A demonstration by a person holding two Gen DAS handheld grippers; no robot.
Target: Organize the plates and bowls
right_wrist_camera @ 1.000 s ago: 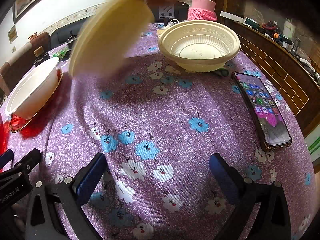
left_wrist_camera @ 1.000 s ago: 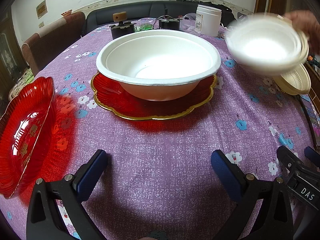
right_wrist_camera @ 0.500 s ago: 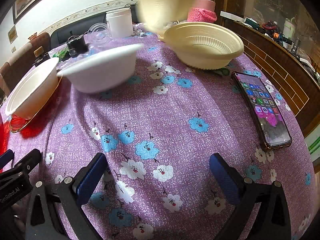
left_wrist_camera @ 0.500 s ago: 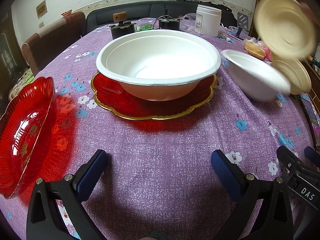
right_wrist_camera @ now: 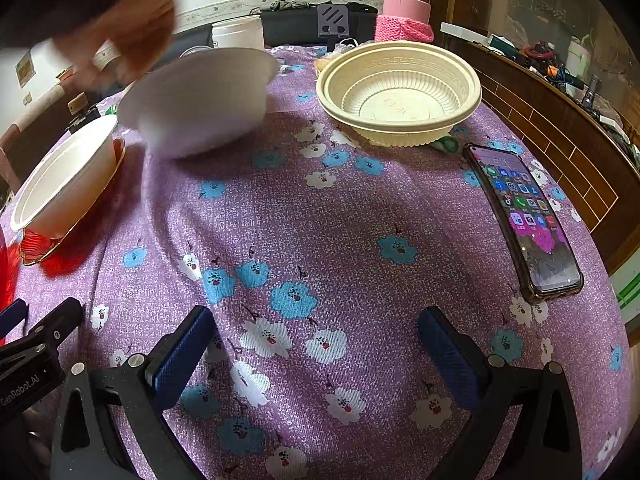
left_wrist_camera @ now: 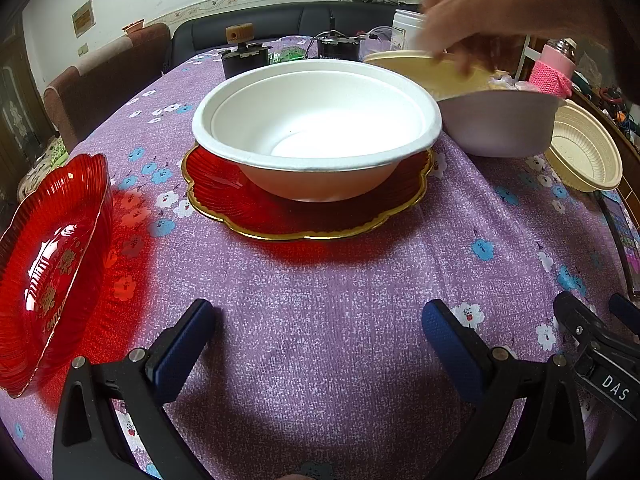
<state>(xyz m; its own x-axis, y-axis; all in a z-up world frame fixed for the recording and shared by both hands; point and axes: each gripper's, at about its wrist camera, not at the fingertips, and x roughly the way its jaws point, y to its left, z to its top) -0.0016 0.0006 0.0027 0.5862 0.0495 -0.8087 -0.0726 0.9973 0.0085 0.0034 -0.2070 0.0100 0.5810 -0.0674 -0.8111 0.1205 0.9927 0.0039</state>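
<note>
Our left gripper (left_wrist_camera: 318,336) and right gripper (right_wrist_camera: 316,336) gape empty over bare counter (right_wrist_camera: 320,220). The white bowl (left_wrist_camera: 316,128) sits on the red plate (left_wrist_camera: 248,208); a bare hand (left_wrist_camera: 500,4) holds a blurred bowl (left_wrist_camera: 500,124) at its rim. The cream bowl (right_wrist_camera: 400,92) sits near the far edge.

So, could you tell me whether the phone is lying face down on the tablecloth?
No, the phone lies face up, its lit screen showing app icons.
</note>
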